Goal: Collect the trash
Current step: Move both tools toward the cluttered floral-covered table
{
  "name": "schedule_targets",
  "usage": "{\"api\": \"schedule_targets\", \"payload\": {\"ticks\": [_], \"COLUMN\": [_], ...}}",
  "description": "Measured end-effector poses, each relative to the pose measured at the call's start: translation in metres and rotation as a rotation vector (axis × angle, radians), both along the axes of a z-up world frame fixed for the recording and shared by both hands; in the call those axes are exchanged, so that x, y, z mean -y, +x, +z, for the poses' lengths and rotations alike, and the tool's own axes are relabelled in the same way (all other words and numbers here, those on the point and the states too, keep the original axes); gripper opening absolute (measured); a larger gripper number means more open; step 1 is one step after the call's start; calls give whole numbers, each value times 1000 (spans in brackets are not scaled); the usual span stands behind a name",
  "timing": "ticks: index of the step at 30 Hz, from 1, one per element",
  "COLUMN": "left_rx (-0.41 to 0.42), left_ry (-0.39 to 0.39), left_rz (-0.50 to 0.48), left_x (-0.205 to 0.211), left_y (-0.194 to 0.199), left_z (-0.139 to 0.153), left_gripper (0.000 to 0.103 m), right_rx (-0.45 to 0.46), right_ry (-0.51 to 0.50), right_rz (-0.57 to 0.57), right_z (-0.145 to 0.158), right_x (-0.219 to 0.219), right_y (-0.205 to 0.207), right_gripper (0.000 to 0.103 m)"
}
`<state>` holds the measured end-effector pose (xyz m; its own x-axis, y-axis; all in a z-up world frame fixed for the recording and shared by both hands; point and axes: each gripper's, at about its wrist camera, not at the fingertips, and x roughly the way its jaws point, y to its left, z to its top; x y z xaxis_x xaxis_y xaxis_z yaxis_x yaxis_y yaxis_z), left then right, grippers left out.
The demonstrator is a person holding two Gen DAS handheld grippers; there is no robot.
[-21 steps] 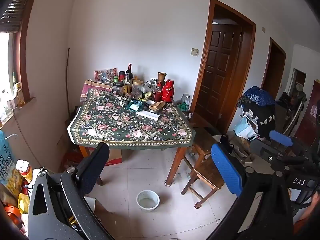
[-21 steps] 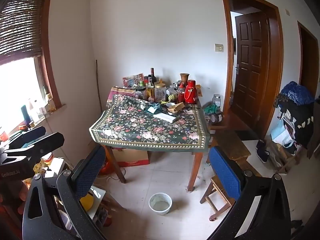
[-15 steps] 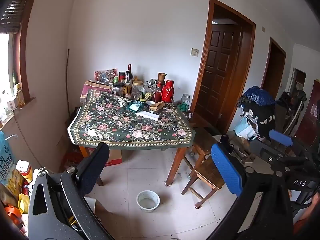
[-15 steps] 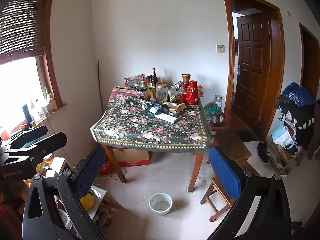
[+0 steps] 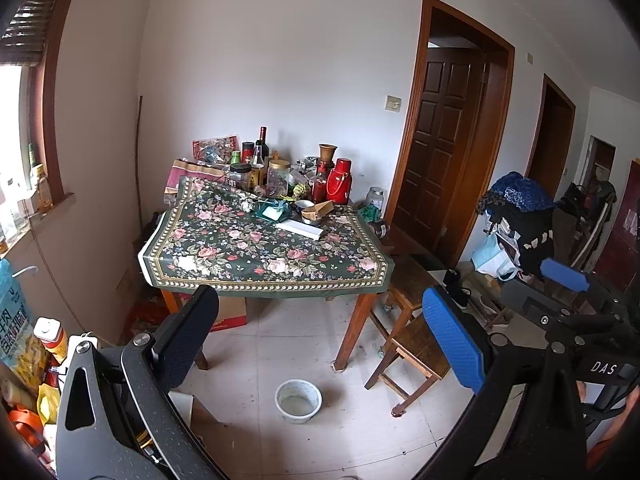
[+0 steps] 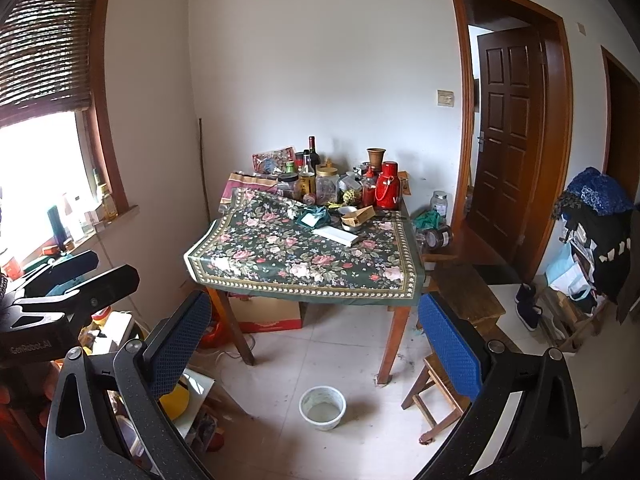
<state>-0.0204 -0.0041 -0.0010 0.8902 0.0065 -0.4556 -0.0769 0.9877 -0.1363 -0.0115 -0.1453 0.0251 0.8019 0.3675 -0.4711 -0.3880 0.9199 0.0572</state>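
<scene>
You're standing well back from the table [image 5: 192,258] with both grippers up at roughly chest height, so this reads to me as the scouting bit of the job, not a grab yet. Your left gripper [image 5: 320,332] has its jaws spread wide with nothing between them, and your right gripper [image 6: 316,338] is the same: wide and empty. Holding them wide like that makes sense if you haven't picked a target, since each camera looks straight out between the pads at the whole room.

Trash-wise, my best guesses are on the floral tablecloth [image 6: 280,252]: the crumpled teal wrapper [image 5: 274,211], the torn brown cardboard piece [image 5: 318,211] and the flat white box [image 5: 300,229] just in front of it. They sit toward the far half of the table, near the crowd of bottles and jars and the red thermos [image 6: 387,191] along the wall. Can't tell from here if anything under the table counts as trash.

On the floor between you and the table there's a small white bucket [image 6: 322,407], which looks like a likely place to drop stuff. Pale tiled floor, a bit scuffed. A wooden stool [image 5: 408,354] sits by the right table leg, a cardboard box [image 6: 266,314] is tucked underneath, the window [image 6: 36,168] is on your left and a dark wooden door [image 6: 508,140] stands open on the right.
</scene>
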Motion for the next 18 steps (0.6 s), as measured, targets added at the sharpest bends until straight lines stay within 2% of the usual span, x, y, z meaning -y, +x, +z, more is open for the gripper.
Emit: {"api": "schedule_targets", "payload": {"ticks": [18], "left_rx": [2], "left_ry": [1], "left_rz": [8], "left_x": [4], "left_y": [7], "left_z": [-2], "left_gripper": [102], "right_rx": [15], "right_ry": [-19], "right_rz": [14], "right_z": [-3], "right_x": [-1], "right_y": [7], "right_gripper": [103]}}
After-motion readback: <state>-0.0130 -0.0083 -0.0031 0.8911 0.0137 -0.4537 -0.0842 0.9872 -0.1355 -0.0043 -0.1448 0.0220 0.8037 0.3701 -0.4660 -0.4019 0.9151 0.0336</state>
